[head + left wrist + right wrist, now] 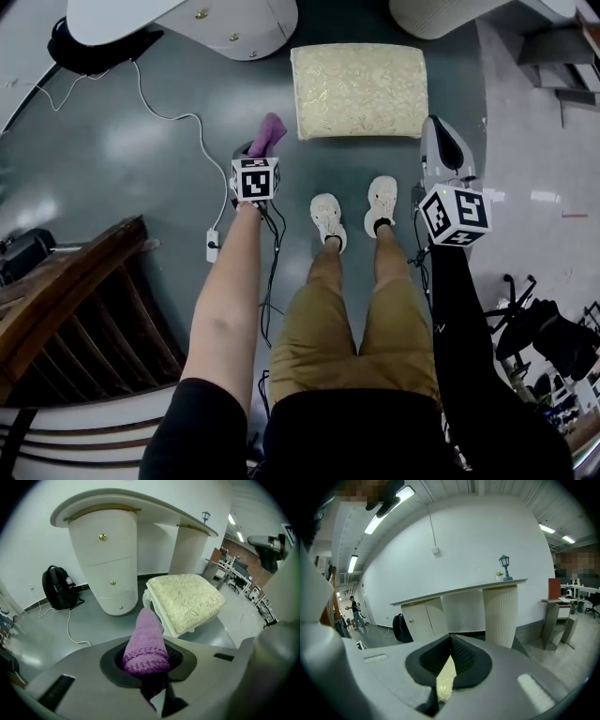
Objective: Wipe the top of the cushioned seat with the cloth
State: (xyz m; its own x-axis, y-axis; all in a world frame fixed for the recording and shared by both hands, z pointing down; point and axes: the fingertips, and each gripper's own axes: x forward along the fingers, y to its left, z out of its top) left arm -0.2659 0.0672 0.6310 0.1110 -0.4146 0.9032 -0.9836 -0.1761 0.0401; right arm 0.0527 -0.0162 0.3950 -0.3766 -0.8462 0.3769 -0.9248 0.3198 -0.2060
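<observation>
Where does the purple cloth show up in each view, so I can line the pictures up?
Head view: the purple cloth sticks out of the left gripper's tongs, left of centre, beside the cushioned seat's near-left corner.
Left gripper view: low centre, clamped in the tongs, pointing toward the seat.
Right gripper view: not in it.
Shared landmark: the black backpack, far left in the left gripper view, left of centre in the right gripper view.

Illumination is bright and even, supplied by ceiling light strips (375, 524) visible in the right gripper view. The glossy floor (141, 141) returns soft, pale glare patches in the head view, and shadows are faint. Both gripper views show strong fisheye curvature and black vignetted corners. The cloth (145, 644) blurs at its near end, and the distant background is soft.
</observation>
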